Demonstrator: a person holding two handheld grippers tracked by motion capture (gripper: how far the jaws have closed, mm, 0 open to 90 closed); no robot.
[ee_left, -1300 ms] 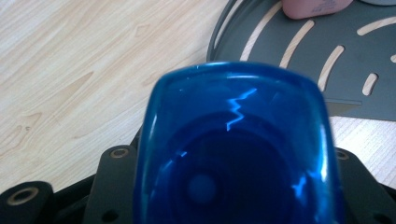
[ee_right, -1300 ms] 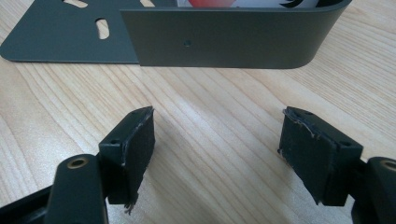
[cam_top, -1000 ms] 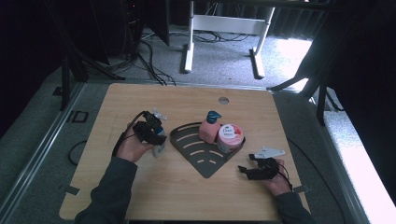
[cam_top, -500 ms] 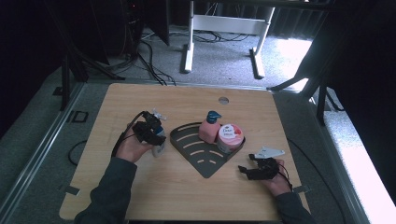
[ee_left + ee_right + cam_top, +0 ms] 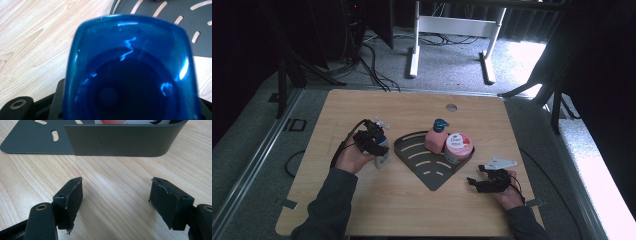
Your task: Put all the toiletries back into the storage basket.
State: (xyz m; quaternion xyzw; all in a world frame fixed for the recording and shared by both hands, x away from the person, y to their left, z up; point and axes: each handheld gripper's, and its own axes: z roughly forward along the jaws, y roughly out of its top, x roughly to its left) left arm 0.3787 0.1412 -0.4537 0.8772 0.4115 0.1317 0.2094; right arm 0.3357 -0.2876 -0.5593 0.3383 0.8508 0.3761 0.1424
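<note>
A blue translucent bottle [image 5: 130, 72] looms close in the left gripper view, end-on, and my left gripper [image 5: 377, 148] is shut on it. In the high view it stands on the table just left of the dark grey corner tray [image 5: 424, 162]. The tray holds a pink pump bottle [image 5: 435, 138] and a round pink-lidded jar [image 5: 458, 145]. My right gripper [image 5: 479, 184] rests low on the table by the tray's right side. Its jaws stand wide apart with bare wood between them [image 5: 116, 192], facing the tray's curved wall [image 5: 120, 141].
The wooden table [image 5: 412, 107] has a small round hole [image 5: 451, 107] near its far edge. Cables [image 5: 342, 145] trail from both grippers. Beyond the table lie grey floor, loose cables and a white frame's legs [image 5: 414, 50].
</note>
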